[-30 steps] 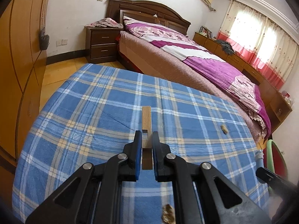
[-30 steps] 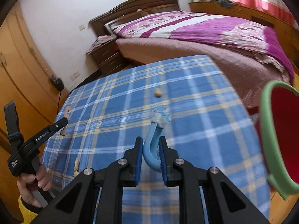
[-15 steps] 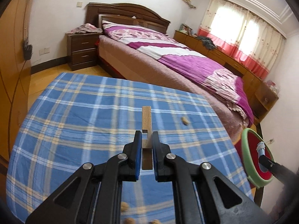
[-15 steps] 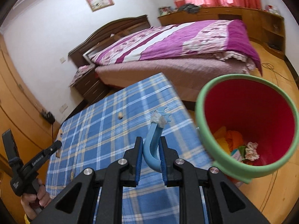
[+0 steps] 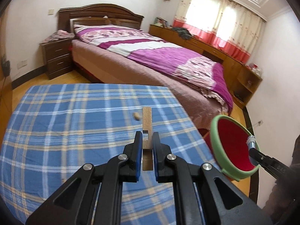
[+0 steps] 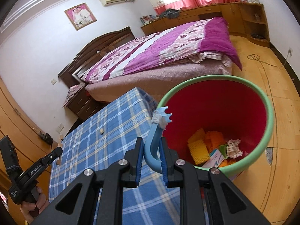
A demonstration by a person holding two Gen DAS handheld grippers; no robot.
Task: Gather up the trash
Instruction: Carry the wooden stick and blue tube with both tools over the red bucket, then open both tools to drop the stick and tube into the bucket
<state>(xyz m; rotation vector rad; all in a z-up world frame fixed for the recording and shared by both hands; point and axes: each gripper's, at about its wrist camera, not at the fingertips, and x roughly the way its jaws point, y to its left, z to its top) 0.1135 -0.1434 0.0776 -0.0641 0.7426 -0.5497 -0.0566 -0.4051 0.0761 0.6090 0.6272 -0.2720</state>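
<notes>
My left gripper (image 5: 146,140) is shut on a flat wooden stick (image 5: 146,123) and holds it above the blue plaid tablecloth (image 5: 75,123). My right gripper (image 6: 151,146) is shut on a curved blue plastic piece (image 6: 156,131) with a white wad at its tip, held at the near rim of the red bin with a green rim (image 6: 270,116). The bin holds orange and yellow scraps and a crumpled tissue (image 6: 233,148). The bin also shows at the right of the left wrist view (image 5: 212,129). A small tan scrap (image 5: 136,115) lies on the cloth.
A bed with a purple cover (image 5: 159,56) stands beyond the table. A dark nightstand (image 5: 56,58) stands left of it. Wooden cabinets (image 5: 215,50) run under the window. The bin stands on the wooden floor (image 6: 271,71) off the table's right edge.
Both grippers have swung right towards the bin. The right gripper with the blue piece has come from over the table to the bin's rim. The left gripper still holds the stick.
</notes>
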